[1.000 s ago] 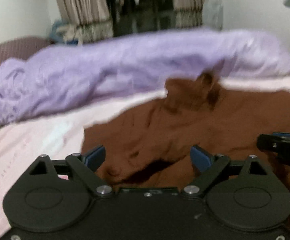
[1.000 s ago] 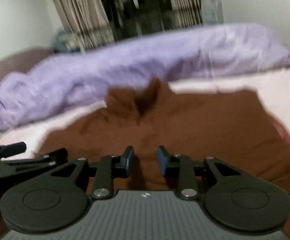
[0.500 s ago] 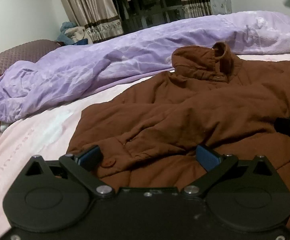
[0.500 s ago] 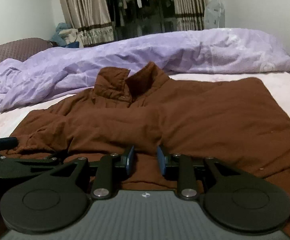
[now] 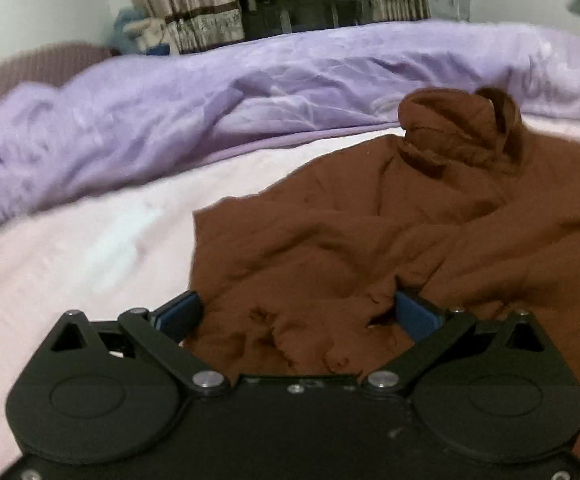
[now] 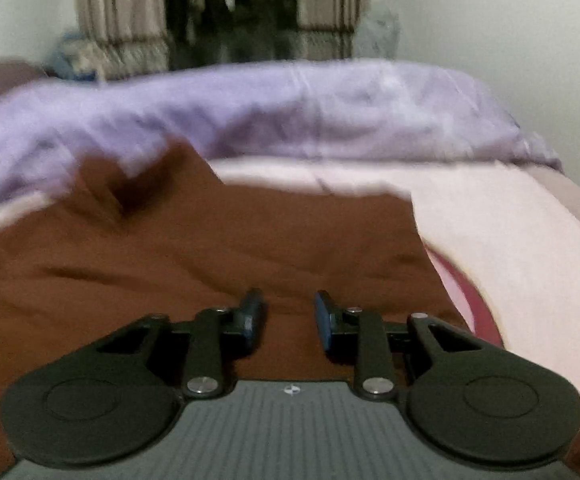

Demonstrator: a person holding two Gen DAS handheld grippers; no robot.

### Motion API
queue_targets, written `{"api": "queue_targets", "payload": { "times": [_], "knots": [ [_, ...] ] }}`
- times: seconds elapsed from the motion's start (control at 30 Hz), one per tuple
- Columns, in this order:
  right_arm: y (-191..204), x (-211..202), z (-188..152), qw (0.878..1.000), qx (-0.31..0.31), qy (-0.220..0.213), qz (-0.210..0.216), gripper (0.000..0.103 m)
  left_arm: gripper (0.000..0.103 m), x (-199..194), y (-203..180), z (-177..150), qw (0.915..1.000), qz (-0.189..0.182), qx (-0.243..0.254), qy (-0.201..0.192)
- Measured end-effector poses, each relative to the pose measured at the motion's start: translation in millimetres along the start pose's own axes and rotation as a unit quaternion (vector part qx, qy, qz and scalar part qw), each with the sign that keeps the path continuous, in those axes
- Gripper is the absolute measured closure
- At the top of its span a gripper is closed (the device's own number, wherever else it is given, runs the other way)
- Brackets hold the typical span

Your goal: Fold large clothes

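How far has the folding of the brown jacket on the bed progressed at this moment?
Done: the brown collared jacket lies spread on the pale pink sheet, still rumpled, with no fold visible. In hand: nothing is gripped. The left gripper stands wide open over bunched cloth near the jacket's edge; the right gripper is partly open above flat fabric. Left: grasping and every fold.

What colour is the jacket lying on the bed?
Brown: the jacket shows best in the left wrist view.
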State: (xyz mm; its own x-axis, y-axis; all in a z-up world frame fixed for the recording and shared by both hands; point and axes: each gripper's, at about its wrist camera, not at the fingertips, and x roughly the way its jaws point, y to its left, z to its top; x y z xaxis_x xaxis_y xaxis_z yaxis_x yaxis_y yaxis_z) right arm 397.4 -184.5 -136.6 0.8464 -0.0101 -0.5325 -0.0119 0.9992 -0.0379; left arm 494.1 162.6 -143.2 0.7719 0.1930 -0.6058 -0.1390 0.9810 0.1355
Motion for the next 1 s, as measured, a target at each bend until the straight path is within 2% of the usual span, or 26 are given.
{"api": "queue_targets", "payload": {
  "times": [0.13, 0.3, 0.37, 0.47, 0.53, 0.6, 0.63, 0.77, 0.87, 0.93, 1.0],
  "knots": [
    [-2.8, 3.2, 1.9, 1.0, 0.016, -0.005, 0.003, 0.068, 0.0, 4.5, 4.5, 1.4, 0.9997, -0.014, -0.019, 0.002],
    [-20.2, -11.9, -1.2, 0.997, 0.056, -0.033, 0.031, 0.068, 0.0, -0.3, -0.6, -2.6, 0.9999, -0.006, -0.011, -0.01],
    [-28.2, -19.9, 0.5, 0.996, 0.07, -0.055, 0.01, 0.068, 0.0, -0.8, 2.0, -2.5, 0.9998, -0.007, -0.013, -0.013],
    [-48.8, -31.7, 3.2, 0.991, 0.087, -0.09, -0.051, 0.067, 0.0, -3.5, 2.5, -4.8, 0.9998, -0.008, -0.013, -0.016],
    [-70.8, -26.7, 2.4, 0.99, 0.112, -0.064, -0.047, 0.067, 0.0, -3.7, 3.0, -5.8, 0.9998, -0.009, -0.013, -0.014],
    [-88.8, -3.1, -3.7, 0.991, 0.13, 0.01, -0.036, 0.066, 0.0, -3.0, 3.3, -5.8, 0.9997, -0.011, -0.015, -0.012],
    [-92.9, 4.1, -7.9, 0.99, 0.14, 0.019, -0.027, 0.066, 0.0, -2.9, 3.3, -6.1, 0.9997, -0.011, -0.015, -0.012],
    [-79.7, 5.0, -4.9, 0.993, 0.109, 0.01, -0.048, 0.065, 0.0, -4.4, 4.1, -5.3, 0.9997, -0.01, -0.018, -0.012],
    [-77.4, -7.8, -3.9, 0.992, 0.117, -0.026, -0.045, 0.075, 0.0, -22.2, 1.6, 4.1, 0.9994, 0.003, -0.033, -0.004],
    [-75.0, -26.1, -1.2, 0.989, 0.126, -0.067, -0.029, 0.075, 0.0, -46.1, -4.3, 8.2, 0.9988, -0.017, -0.036, -0.029],
    [-64.9, -49.0, 1.0, 0.986, 0.127, -0.109, 0.004, 0.075, 0.0, -69.5, -15.7, 10.0, 0.9969, -0.038, -0.028, -0.062]
  ]
}}
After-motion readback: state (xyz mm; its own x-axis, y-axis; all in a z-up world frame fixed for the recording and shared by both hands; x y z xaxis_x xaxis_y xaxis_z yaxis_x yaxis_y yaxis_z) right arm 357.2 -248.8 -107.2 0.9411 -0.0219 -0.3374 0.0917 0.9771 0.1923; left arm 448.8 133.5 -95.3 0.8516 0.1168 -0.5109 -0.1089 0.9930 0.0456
